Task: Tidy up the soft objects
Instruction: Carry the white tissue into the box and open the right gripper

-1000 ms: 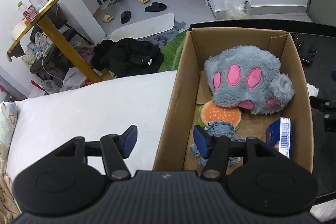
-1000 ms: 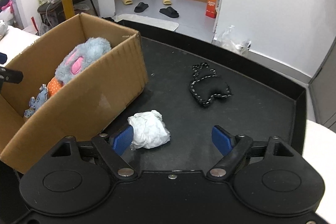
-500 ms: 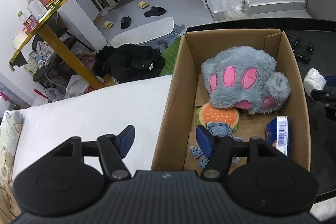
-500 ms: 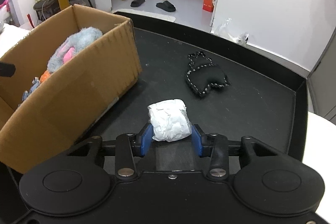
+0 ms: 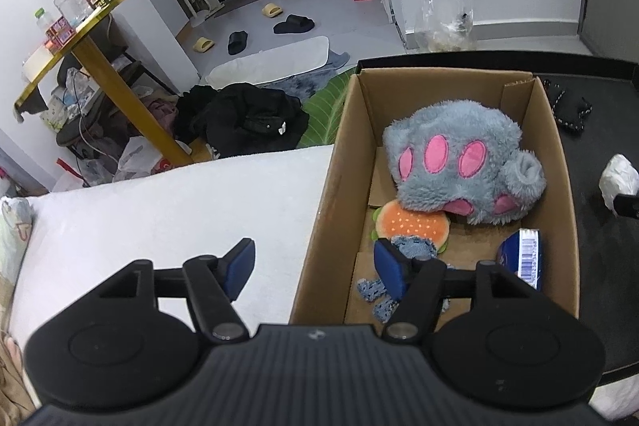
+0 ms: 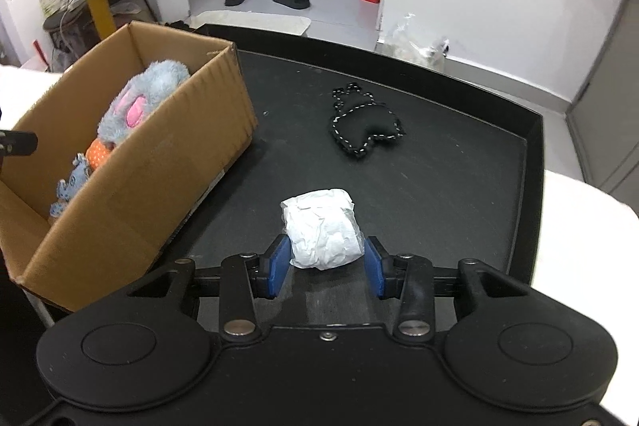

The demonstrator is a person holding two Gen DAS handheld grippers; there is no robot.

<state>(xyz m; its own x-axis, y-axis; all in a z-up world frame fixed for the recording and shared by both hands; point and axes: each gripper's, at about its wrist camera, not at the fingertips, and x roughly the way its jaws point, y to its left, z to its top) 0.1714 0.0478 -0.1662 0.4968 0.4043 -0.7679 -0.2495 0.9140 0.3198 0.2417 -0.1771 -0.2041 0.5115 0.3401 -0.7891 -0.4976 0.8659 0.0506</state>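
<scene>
My right gripper (image 6: pixel 325 264) is shut on a crumpled white wad (image 6: pixel 322 228), held just above the black tray (image 6: pixel 459 178). The same wad (image 5: pixel 619 180) shows at the right edge of the left wrist view. An open cardboard box (image 5: pixel 323 194) holds a grey paw plush (image 5: pixel 459 162), an orange burger toy (image 5: pixel 411 224), a blue denim toy (image 5: pixel 411 248) and a blue-and-white pack (image 5: pixel 525 258). My left gripper (image 5: pixel 315 266) is open, straddling the box's left wall with nothing gripped. The box (image 6: pixel 167 170) is left of the wad. A black pouch (image 6: pixel 365 128) lies farther back on the tray.
A white cloth surface (image 5: pixel 139 226) lies left of the box. Beyond the tray are a yellow table (image 5: pixel 100 66), a pile of dark clothes (image 5: pixel 243 118) and slippers on the floor. The tray has a raised rim (image 6: pixel 535 186) on its right side.
The right gripper closed on the white wad and lifted it slightly, drawing back from the box. The left gripper stayed in place, jaws slightly wider.
</scene>
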